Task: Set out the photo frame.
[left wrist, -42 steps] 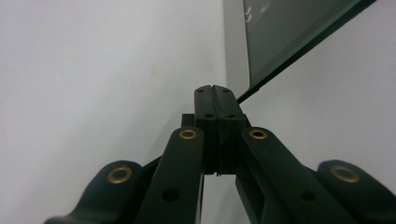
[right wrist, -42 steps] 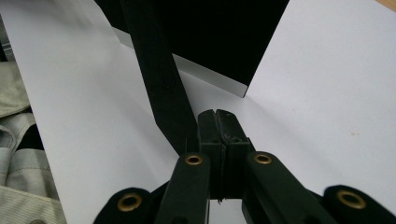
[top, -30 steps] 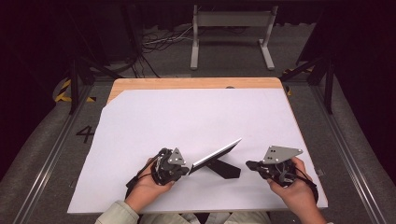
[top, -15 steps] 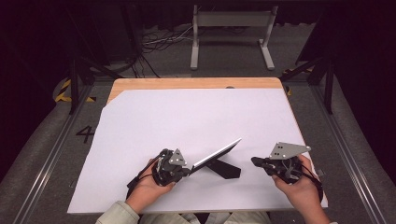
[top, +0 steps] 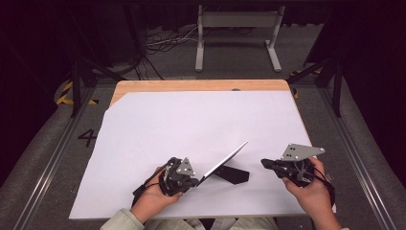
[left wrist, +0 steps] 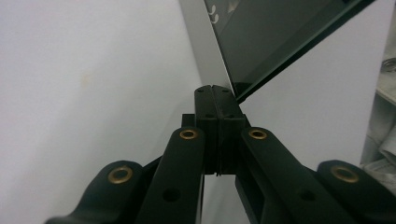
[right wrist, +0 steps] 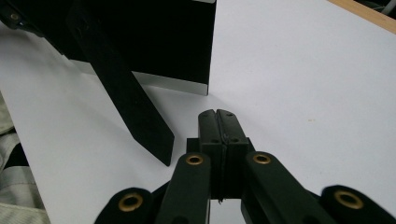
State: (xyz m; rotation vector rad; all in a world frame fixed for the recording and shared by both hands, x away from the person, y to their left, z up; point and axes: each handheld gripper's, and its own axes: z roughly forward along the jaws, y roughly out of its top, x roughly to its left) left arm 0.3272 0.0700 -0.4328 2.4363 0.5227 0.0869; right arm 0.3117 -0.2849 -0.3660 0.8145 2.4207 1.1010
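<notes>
On white sheet (top: 191,124), propped picture frame (top: 222,164), nothing inside.

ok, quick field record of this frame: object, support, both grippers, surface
object: picture frame, tilted, propped on its black easel leg
surface: white sheet over a wooden table
left gripper: jaws shut, tips at the frame's lower corner; contact cannot be told
right gripper: jaws shut, holding nothing, apart from the frame and to its right
frame face: glass side toward the left gripper, dark back toward the right
</notes>
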